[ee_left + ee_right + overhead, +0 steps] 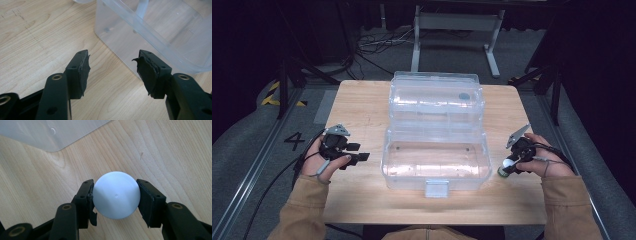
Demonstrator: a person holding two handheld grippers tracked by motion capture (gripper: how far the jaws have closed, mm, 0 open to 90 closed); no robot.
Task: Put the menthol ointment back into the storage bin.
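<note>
Right gripper [115,195] jaws clenched on small white ball [116,194] near tabletop's right edge; left gripper [112,67] released. Clear plastic box [435,165] open; ball not yet inside.

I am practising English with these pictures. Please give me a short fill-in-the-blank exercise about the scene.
1. The right gripper is shut on a white ____.
2. The left gripper is open and holds ____.
3. The clear box stands with its lid ____.
4. The box rests on a ____ table.

Missing words: ball; nothing; open; wooden
</note>
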